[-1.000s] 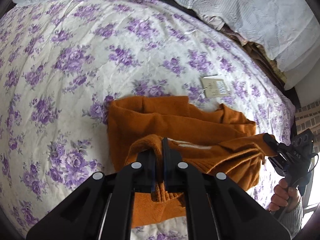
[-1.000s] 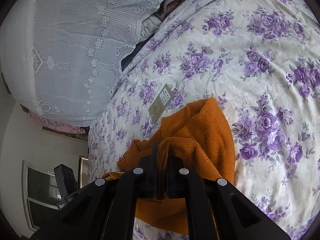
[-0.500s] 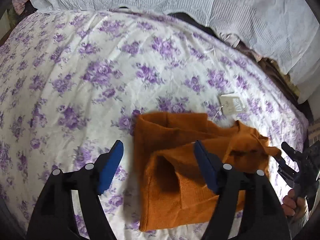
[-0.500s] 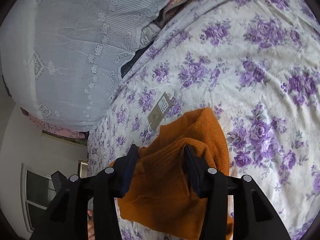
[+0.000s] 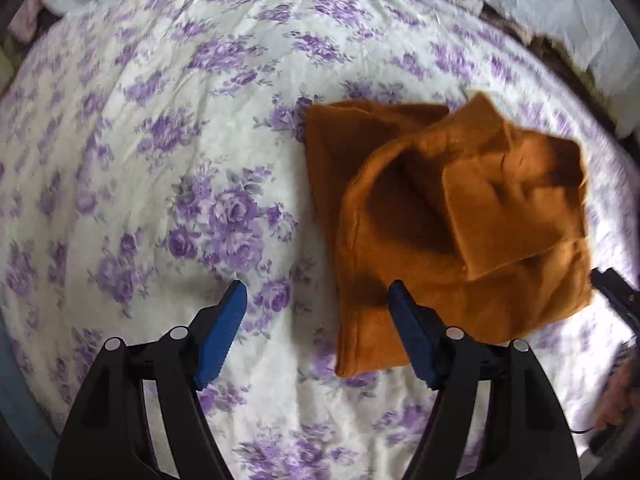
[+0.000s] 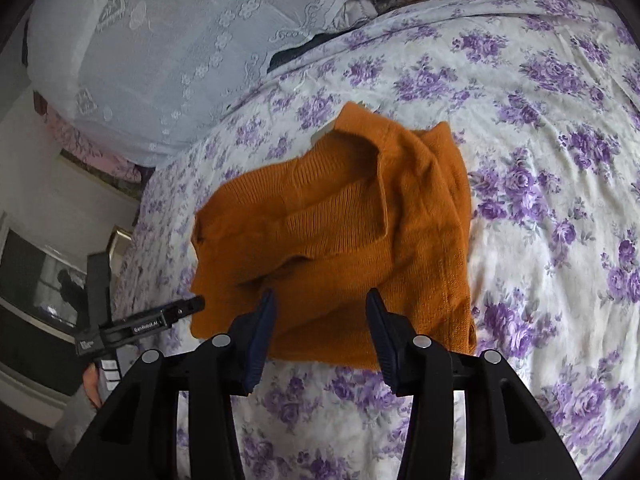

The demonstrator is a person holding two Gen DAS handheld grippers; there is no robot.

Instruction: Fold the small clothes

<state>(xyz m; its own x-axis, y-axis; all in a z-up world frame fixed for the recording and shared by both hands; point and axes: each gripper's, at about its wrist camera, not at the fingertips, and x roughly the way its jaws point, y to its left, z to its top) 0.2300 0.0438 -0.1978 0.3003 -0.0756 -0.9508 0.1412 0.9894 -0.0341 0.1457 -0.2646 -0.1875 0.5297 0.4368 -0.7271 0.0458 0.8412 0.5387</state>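
Left wrist view: an orange sweater (image 5: 452, 232) lies folded on the flowered bedspread (image 5: 160, 152), both grippers spread wide and holding nothing.

The left gripper (image 5: 316, 304) hangs over the sweater's near left edge, one blue pad over the knit, the other over bare bedspread. From the right wrist, the right gripper (image 6: 320, 308) straddles the sweater's (image 6: 344, 232) near edge. White lace cloth (image 6: 160, 48) lies bunched at the bed's far side. A pale scrap peeks from under the sweater's far edge, too hidden to identify.

Tag (image 6: 322, 136) (mostly under sweater (image 6: 344, 236))
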